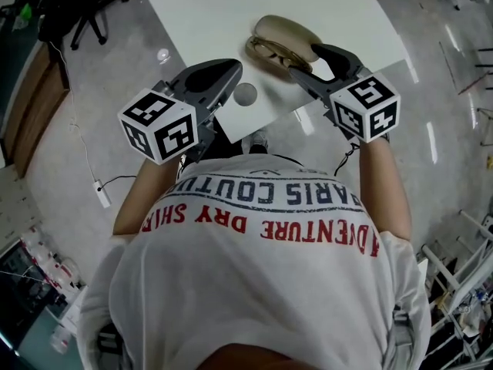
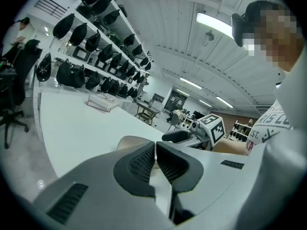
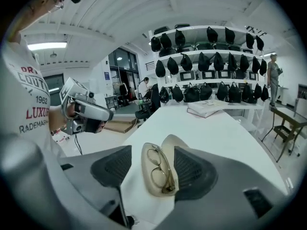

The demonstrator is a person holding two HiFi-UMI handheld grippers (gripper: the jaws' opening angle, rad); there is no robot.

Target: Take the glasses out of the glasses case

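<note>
I am holding my right gripper over the near end of the white bench, with its dark ribbed fingers standing wide apart and gripping nothing; between them the beige, rounded clamshell glasses case is lying open, its domed lid tipped back toward the right-hand finger; whether that finger is touching the lid or only just beside it, I cannot tell. The thin, gold-toned wire-rimmed glasses are lying folded in the shallow lower half of the case, nothing gripping or lifting them; in the head view they are showing as a dark line along the near lip of the case, with my right gripper reaching in from the bench edge. I am carrying my left gripper off to the side, clear of the case, near the corner of the bench; its fingers are pressed together with nothing between them; it is taking no part just now. As I am judging it, the opening is done and the taking out is not yet begun; what is left is closing on the frame, lifting it free of the case and setting it down; the wire looks slight and springy, so I am expecting it to need a gentle pinch.
</note>
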